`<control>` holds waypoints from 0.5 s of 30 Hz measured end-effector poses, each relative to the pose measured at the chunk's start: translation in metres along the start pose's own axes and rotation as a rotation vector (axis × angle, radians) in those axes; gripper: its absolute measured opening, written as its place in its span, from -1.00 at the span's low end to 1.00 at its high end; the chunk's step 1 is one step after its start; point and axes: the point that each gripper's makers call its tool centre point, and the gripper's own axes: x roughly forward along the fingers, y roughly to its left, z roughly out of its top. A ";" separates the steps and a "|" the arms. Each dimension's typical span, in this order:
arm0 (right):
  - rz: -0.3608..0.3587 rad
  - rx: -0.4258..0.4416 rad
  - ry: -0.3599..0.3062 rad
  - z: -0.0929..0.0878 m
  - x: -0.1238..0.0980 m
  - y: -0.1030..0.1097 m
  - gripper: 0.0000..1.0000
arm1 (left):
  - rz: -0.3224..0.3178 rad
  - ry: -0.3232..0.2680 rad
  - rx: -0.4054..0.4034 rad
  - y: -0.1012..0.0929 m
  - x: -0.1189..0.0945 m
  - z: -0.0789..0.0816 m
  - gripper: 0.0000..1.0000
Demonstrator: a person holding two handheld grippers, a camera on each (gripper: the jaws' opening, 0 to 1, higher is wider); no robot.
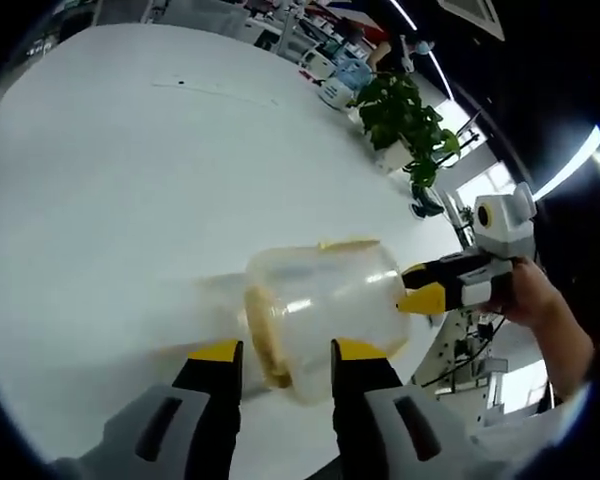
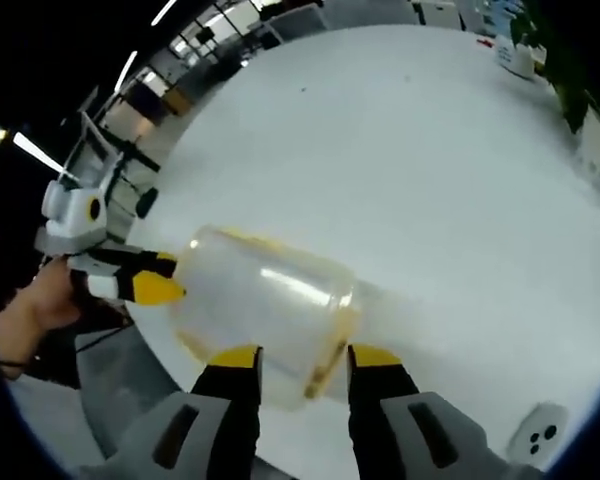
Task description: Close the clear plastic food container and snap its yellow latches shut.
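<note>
Clear rounded plastic container, yellow-trimmed | my left gripper and right gripper fingers straddle it, contact unclear | glossy white worktop.

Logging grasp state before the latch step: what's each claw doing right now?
Left claw: open, jaws either side of the clear container; grip cannot be told.
Right claw: open, same container between its jaws.

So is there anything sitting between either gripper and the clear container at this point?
Nothing visible does. The left gripper has its jaws on either side of the clear container near its yellow-trimmed rim, and the right gripper brackets it from the opposite side. The white table around it is bare; the potted plant stands far off.
</note>
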 end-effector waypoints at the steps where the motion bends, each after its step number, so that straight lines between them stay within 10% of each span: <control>1: 0.009 0.020 -0.008 0.001 -0.001 0.000 -0.27 | 0.001 0.000 0.005 0.000 -0.001 0.000 -0.29; 15: 0.003 -0.064 -0.017 0.005 -0.013 0.000 -0.13 | -0.011 0.030 0.167 -0.006 -0.013 0.007 -0.31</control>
